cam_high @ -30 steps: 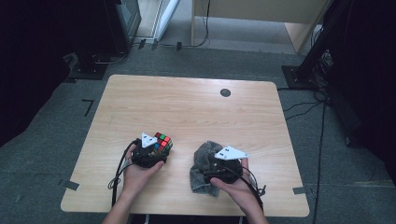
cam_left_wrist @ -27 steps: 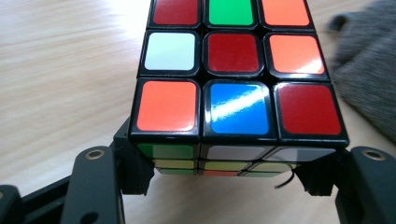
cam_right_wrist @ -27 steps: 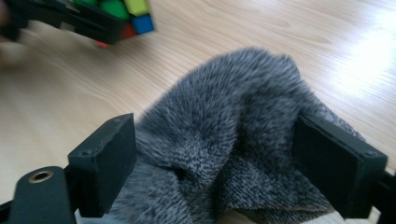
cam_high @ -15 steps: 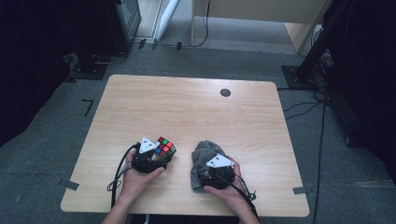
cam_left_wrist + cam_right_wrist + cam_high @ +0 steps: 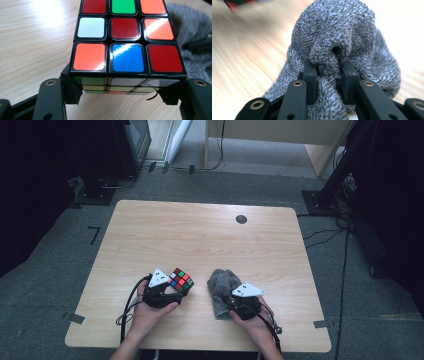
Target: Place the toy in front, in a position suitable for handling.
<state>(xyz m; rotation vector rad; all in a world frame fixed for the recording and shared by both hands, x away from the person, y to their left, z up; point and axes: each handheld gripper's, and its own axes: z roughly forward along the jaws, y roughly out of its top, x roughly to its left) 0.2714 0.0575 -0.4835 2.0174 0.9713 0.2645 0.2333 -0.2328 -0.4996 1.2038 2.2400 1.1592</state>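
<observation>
A scrambled puzzle cube (image 5: 180,280) (image 5: 125,47) sits between the jaws of my left gripper (image 5: 175,289) (image 5: 122,96), which is shut on its sides just above the wooden table (image 5: 200,235). Right of the cube lies a crumpled grey fuzzy cloth (image 5: 219,287) (image 5: 342,32). My right gripper (image 5: 231,301) (image 5: 328,72) is low over the cloth's near end. Its jaws have just been closing, and a fold of the cloth is now pinched between the pads. A hand holds each gripper from the table's near edge.
A small black round disc (image 5: 241,219) sits in the tabletop at the far right. Dark stands and cables stand on the grey floor beyond the table's far corners.
My right gripper has sunk onto the grey cloth and its jaws have closed on a fold of it. The left gripper and the cube have stayed in place.
</observation>
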